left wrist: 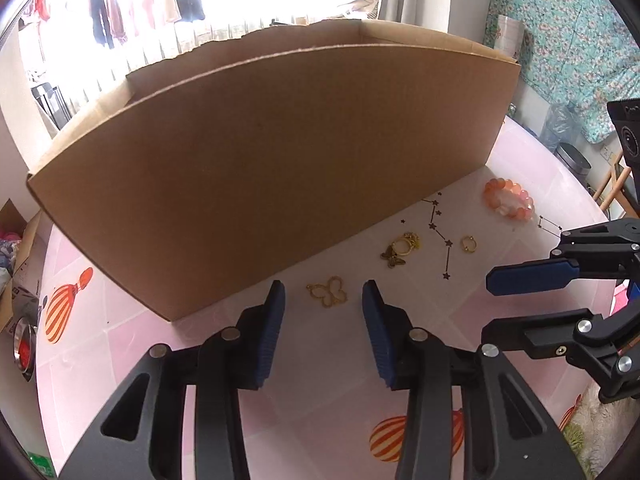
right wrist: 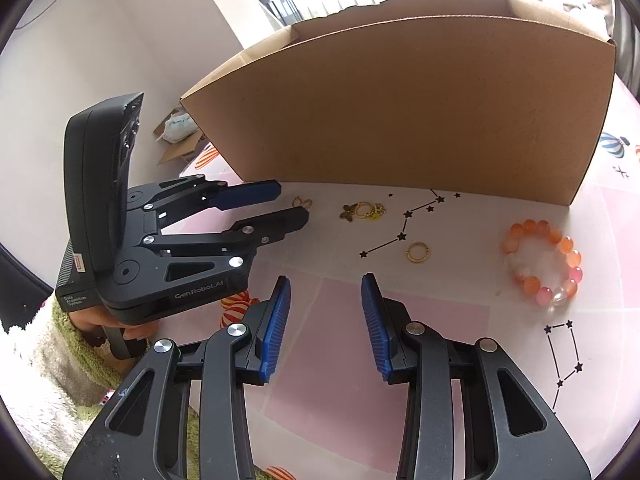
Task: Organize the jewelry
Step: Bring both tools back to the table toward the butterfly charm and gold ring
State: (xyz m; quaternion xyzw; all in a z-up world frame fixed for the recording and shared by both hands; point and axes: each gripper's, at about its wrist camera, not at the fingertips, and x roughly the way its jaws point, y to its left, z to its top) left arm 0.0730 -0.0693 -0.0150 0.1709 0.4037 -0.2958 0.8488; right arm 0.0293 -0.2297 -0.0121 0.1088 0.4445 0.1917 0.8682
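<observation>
Between left tongs (left wrist: 324, 300) tips: gold butterfly charm (left wrist: 329, 293), flat, long axis across gap; both tongs wide apart, empty.

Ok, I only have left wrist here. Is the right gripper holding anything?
Observer: No. The right wrist view shows the right gripper open, with only tablecloth between its pads.
Operator: What's nearest it?
Observer: The small gold ring, just ahead. The beaded bracelet lies further right.
Operator: Left gripper from the side?
Observer: The left gripper is open, and the butterfly charm lies level with its fingertips.
</observation>
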